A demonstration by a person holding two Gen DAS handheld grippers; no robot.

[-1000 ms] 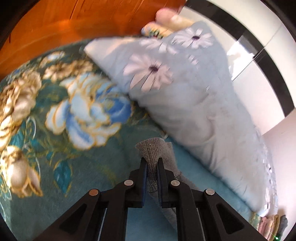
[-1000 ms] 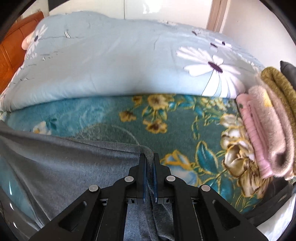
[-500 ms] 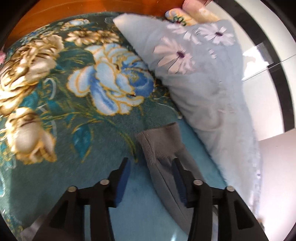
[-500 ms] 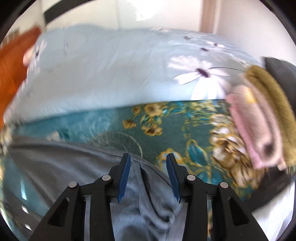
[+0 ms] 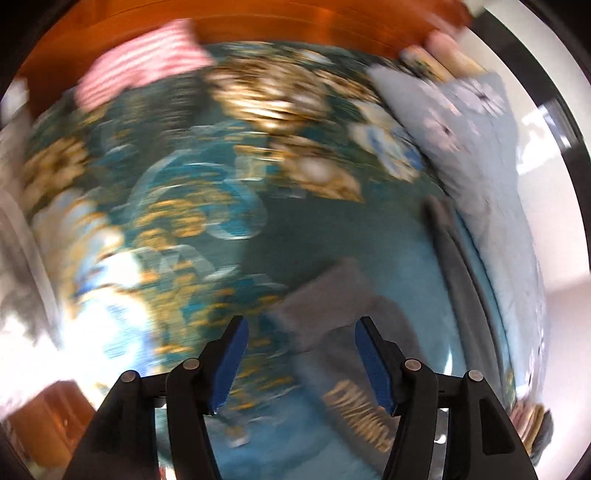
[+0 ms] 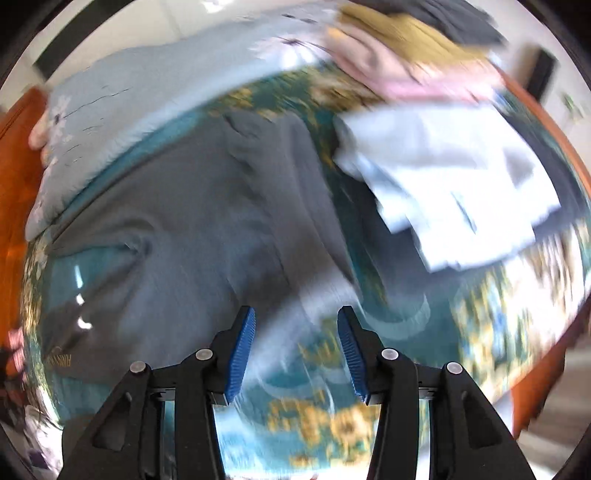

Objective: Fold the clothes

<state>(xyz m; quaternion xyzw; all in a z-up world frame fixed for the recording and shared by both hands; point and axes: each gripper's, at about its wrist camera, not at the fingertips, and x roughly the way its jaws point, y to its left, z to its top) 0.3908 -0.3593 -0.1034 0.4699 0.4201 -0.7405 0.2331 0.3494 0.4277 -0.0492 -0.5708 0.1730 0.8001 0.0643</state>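
My left gripper (image 5: 299, 354), right gripper (image 6: 295, 339): jaws spread, empty. Grey top (image 6: 192, 206) lies spread on bedspread (image 6: 332, 413), sleeve (image 5: 332, 295) near left jaws. Folded pile (image 6: 413, 55) far right, kept clear.

A teal bedspread (image 5: 207, 206) patterned with gold and blue flowers covers the bed, bordered by an orange wooden bed frame (image 5: 258, 26). A pale blue quilt (image 6: 155, 85) printed with white daisies lies bunched along one edge. White walls (image 5: 554, 206) stand behind.
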